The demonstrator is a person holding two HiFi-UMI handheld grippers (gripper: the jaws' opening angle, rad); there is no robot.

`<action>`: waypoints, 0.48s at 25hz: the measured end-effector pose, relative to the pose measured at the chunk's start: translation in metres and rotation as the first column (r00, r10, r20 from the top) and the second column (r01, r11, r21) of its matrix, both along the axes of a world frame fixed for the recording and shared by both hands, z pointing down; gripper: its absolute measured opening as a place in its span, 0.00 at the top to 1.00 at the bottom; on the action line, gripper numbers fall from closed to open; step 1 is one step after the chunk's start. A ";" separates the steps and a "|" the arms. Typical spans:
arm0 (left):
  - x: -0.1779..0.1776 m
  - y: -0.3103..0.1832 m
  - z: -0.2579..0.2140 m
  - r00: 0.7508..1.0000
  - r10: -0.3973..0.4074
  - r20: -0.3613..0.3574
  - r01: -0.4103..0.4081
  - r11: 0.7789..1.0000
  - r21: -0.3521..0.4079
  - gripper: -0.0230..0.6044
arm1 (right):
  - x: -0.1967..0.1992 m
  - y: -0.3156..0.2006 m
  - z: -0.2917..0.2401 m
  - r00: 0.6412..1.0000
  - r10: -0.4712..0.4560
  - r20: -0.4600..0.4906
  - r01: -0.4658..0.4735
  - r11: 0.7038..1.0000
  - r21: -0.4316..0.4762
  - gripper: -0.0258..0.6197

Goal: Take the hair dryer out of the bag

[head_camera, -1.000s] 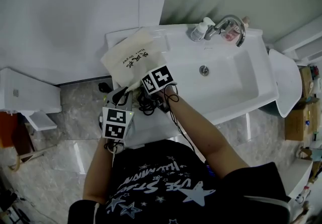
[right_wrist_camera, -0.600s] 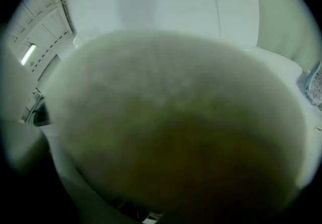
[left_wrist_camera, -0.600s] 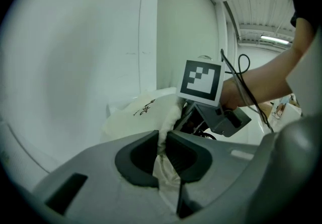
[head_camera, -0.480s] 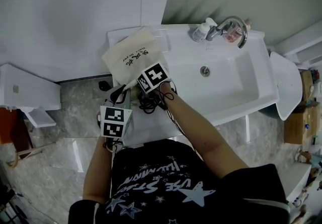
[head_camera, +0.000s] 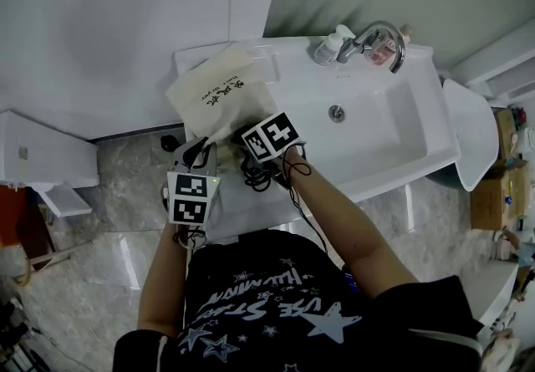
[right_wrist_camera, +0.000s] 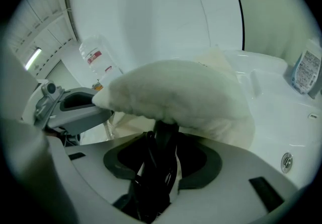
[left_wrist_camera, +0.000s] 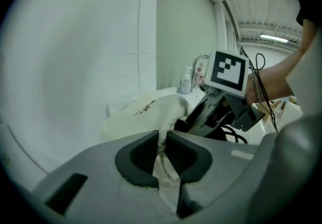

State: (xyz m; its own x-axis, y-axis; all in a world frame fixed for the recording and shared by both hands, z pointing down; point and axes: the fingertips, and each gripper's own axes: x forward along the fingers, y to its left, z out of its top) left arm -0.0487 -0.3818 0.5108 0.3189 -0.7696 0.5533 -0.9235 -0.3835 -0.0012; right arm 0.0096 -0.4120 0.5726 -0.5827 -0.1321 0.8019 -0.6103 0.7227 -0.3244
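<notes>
body of the hair dryer hidden inside the bag, only its dark end and cord showing below the bag, print on the bag too small to read, bottle right of the bag cut off at the edge

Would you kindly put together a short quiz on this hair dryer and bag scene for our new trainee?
1. True or false: the left gripper holds nothing.
2. What stands between the jaws of the right gripper? A. a dark hair dryer handle; B. a toothbrush; C. a towel.
3. Fill in: in the head view, the bag lies to the ____ of the sink basin.

Key
1. False: it is shut on the bag's cloth edge.
2. A: the jaws have just been closing and grip the handle, which sticks out of the bag.
3. Left.
</notes>
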 end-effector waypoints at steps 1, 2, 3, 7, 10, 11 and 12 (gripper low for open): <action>0.000 0.000 0.000 1.000 0.003 -0.001 -0.003 1.000 0.001 0.89 | 0.003 0.004 -0.002 1.000 0.006 0.009 -0.006 1.000 -0.005 0.67; 0.000 0.001 0.000 1.000 0.007 -0.002 -0.007 1.000 0.002 0.89 | 0.006 0.008 -0.004 1.000 0.010 0.016 -0.010 1.000 -0.010 0.67; 0.001 0.001 -0.001 1.000 0.012 -0.001 -0.012 1.000 0.003 0.89 | 0.009 0.014 -0.005 1.000 0.012 0.022 -0.012 1.000 -0.015 0.67; 0.003 0.004 -0.002 0.999 0.034 -0.001 -0.034 0.999 0.008 0.89 | 0.020 0.036 -0.013 0.999 0.015 0.046 -0.014 0.999 -0.032 0.68; 0.004 0.007 -0.004 0.998 0.057 0.000 -0.057 0.998 0.009 0.89 | 0.027 0.053 -0.018 0.999 0.011 0.043 -0.010 1.000 -0.018 0.68; 0.004 0.009 -0.005 0.998 0.064 -0.001 -0.064 0.998 0.009 0.89 | 0.029 0.059 -0.020 0.999 0.007 0.040 -0.006 1.000 -0.014 0.68; 0.003 0.010 -0.006 0.998 0.070 -0.002 -0.070 0.998 0.010 0.89 | 0.031 0.065 -0.022 0.999 0.000 0.039 0.000 1.000 -0.012 0.68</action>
